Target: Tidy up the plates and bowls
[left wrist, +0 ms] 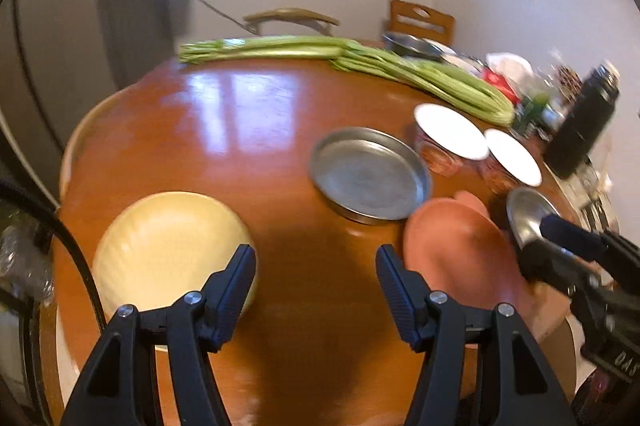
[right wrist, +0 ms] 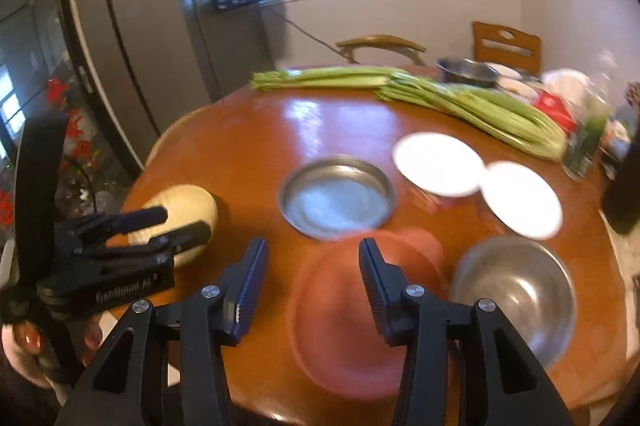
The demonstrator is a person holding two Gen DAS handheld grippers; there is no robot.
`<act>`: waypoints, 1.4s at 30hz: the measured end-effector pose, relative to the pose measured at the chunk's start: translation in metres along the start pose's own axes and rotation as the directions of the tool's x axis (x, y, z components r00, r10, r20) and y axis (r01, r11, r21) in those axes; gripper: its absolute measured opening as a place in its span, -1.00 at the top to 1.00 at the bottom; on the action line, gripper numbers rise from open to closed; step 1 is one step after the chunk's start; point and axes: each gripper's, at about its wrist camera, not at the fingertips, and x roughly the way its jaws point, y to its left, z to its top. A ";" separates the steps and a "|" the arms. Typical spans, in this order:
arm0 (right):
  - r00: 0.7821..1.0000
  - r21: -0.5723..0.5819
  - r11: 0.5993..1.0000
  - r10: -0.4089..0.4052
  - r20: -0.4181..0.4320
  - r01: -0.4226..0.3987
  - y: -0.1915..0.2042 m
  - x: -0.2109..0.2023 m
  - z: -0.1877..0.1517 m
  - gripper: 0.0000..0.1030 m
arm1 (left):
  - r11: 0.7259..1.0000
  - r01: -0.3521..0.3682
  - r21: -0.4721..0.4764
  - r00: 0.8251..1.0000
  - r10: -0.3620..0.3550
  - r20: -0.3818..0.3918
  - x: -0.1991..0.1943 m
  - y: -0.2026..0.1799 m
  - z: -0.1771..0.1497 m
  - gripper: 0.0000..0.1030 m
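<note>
On the far left of the worktop [left wrist: 240, 130] sits the cream bowl [left wrist: 168, 246], near the front edge. My left claw [left wrist: 316, 278] hangs over the worktop w/ jaws parted about halfway, nothing btwn them; its left finger overlaps the cream bowl's right rim in the left wrist view, but I can't tell if it touches. Both views are blurred.

Next, mid-worktop: the shallow metal pan [left wrist: 370, 174], upright, empty. Just in front and right of it lies the terracotta plate [right wrist: 352, 318], w/ a second, smaller pinkish piece [right wrist: 424, 246] peeking out behind its far edge; whether they're stacked or only touching I can't tell. My right claw [right wrist: 312, 286] hangs above that plate, jaws partly open, nothing gripped.

Right of the plate, near the front edge: the steel bowl [right wrist: 516, 298], upright, shiny inside. Behind it, two bowls w/ white insides and reddish outsides, the left white bowl [right wrist: 440, 164] and the right white bowl [right wrist: 522, 200], side by side w/ rims nearly meeting.

Along the back: celery stalks [right wrist: 460, 102] lying across, running left to right. Behind them a steel pot [right wrist: 466, 70]. Far right: a green bottle [right wrist: 586, 142] and a dark flask [left wrist: 586, 126], plus blurred clutter I can't make out.
</note>
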 end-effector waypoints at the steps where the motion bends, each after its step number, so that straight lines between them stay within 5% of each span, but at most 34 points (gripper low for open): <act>1: 1.000 0.008 1.000 -0.009 -0.007 0.009 -0.006 -0.003 -0.006 0.06 | 1.000 0.004 0.012 1.000 -0.004 -0.006 0.004 -0.006 0.000 -0.21; 17: 0.981 0.125 0.987 -0.079 -0.176 0.102 -0.059 0.001 -0.088 0.06 | 0.986 0.092 0.138 0.993 -0.081 -0.086 0.045 -0.062 0.003 -0.21; 26: 0.983 0.267 0.962 -0.016 -0.185 0.066 -0.072 0.017 -0.088 0.05 | 0.983 0.111 0.146 0.989 -0.094 -0.116 0.069 -0.069 0.006 -0.21; 42: 0.987 0.302 0.951 -0.024 -0.161 0.073 -0.068 0.030 -0.069 0.03 | 0.977 0.138 0.164 0.986 -0.119 -0.117 0.097 -0.073 0.014 -0.21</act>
